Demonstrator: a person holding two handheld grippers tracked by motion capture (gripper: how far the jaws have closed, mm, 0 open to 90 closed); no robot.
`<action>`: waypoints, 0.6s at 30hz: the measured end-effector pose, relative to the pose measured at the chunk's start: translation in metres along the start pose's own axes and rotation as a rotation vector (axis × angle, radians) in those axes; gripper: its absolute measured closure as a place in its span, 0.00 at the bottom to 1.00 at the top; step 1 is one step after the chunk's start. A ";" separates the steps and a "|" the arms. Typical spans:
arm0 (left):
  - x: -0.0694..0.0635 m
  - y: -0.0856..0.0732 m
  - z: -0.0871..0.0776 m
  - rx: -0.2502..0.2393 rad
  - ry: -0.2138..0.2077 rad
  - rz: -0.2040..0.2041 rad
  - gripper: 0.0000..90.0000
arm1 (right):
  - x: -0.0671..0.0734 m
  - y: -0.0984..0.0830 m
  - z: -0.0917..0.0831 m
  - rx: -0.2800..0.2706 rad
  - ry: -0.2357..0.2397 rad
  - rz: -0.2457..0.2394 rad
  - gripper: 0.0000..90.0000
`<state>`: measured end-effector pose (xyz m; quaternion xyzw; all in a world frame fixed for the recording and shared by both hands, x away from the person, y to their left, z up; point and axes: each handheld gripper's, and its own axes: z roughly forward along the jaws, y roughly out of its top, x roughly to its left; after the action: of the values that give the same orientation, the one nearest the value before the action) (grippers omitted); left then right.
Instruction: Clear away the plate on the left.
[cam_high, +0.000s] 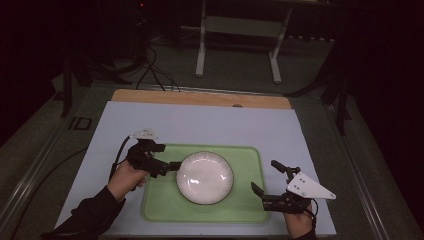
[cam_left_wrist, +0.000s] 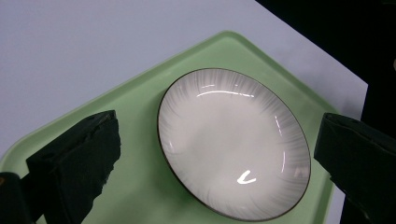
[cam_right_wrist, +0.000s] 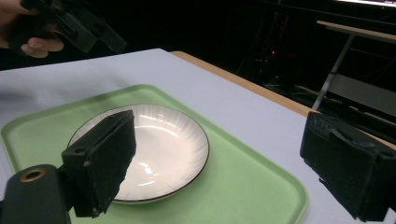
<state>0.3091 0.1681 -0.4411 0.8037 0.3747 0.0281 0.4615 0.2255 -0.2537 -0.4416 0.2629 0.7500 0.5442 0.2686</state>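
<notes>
The room behind the table is dark, hard to read. The white plate (cam_high: 205, 177) lies in the centre of the green tray (cam_high: 155, 205). The left gripper (cam_high: 172, 166) at centre-left is wide open, empty, its jaws just beside the plate's rim. The right gripper (cam_high: 265, 177) at lower right is wide open too, holding nothing.

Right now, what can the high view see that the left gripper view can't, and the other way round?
The high view takes in both hands with their tongs: the left tongs open at the plate's left rim, the right tongs open off the tray's right edge. It also shows the whole white table and a metal stand behind it.

The left gripper view gives a close look at the plate's fine ribbed pattern and dark rim, framed by its own two black jaws.

Both share the empty white plate lying on the green tray.
</notes>
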 end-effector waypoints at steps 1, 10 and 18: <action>-0.001 -0.001 -0.002 -0.008 0.006 0.001 0.00 | 0.000 0.000 0.000 0.001 0.000 0.000 0.11; 0.001 -0.015 -0.023 -0.039 0.047 0.018 0.01 | 0.000 0.000 0.001 0.003 0.003 0.002 0.11; 0.000 -0.031 -0.034 -0.050 0.032 0.084 0.00 | 0.001 -0.001 0.004 0.015 0.009 -0.003 0.11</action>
<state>0.2777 0.2016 -0.4457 0.8064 0.3471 0.0696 0.4737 0.2277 -0.2503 -0.4435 0.2616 0.7557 0.5392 0.2641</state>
